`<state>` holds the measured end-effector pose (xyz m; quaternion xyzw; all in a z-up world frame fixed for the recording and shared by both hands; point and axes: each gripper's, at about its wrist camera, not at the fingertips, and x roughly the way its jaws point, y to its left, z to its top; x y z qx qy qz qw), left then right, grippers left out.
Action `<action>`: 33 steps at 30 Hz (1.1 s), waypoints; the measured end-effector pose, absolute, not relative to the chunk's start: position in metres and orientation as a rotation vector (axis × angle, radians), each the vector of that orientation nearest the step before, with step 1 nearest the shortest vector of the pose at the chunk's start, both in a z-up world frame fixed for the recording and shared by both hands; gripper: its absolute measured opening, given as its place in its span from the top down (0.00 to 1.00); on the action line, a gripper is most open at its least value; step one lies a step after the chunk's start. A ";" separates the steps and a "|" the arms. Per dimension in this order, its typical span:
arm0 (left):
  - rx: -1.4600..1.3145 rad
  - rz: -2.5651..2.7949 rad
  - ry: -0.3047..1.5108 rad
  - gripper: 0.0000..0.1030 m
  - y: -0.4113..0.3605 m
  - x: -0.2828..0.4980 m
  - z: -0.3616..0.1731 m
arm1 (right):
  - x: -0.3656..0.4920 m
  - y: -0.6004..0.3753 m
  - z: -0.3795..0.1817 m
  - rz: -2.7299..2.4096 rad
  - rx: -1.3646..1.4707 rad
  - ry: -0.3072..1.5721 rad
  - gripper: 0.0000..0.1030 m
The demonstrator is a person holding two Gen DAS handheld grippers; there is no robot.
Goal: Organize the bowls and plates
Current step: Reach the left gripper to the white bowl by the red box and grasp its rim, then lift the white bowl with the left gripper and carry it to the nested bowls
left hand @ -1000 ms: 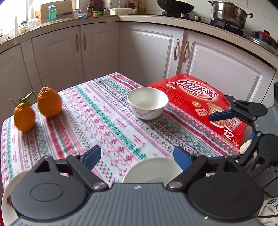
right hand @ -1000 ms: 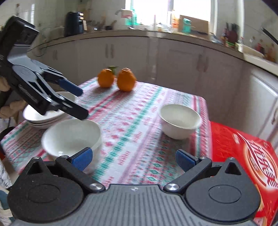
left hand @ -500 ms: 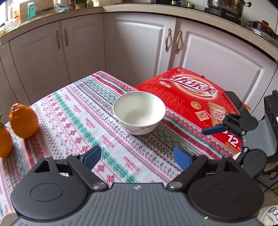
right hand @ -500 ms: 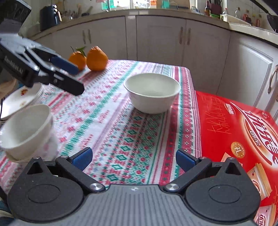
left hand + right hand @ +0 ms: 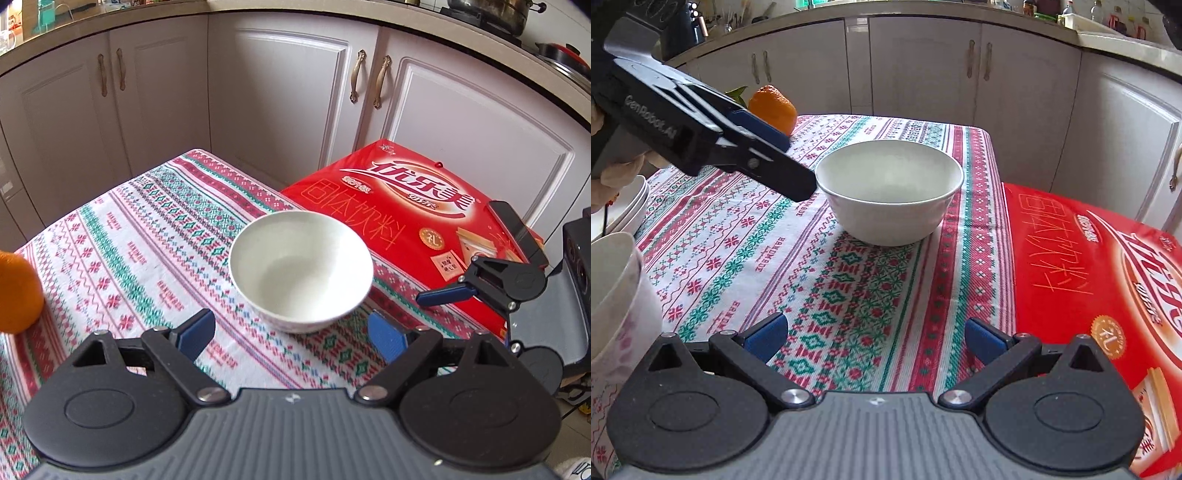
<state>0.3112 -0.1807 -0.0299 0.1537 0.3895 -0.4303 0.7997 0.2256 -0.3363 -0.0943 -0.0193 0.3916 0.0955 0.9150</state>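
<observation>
Lone bowl unstacked beside red carton; bowl stack and plates already gathered. Left tool and right tool spread, empty.

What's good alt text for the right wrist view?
A white bowl sits empty on a patterned tablecloth, ahead of the open right gripper. The open left gripper reaches in from the left beside the bowl's rim; an orange lies behind and a red box at right.
</observation>
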 end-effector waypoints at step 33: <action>0.330 -0.961 0.899 0.39 -0.226 0.370 -0.054 | 0.285 -0.336 -0.080 0.246 -0.147 0.695 0.16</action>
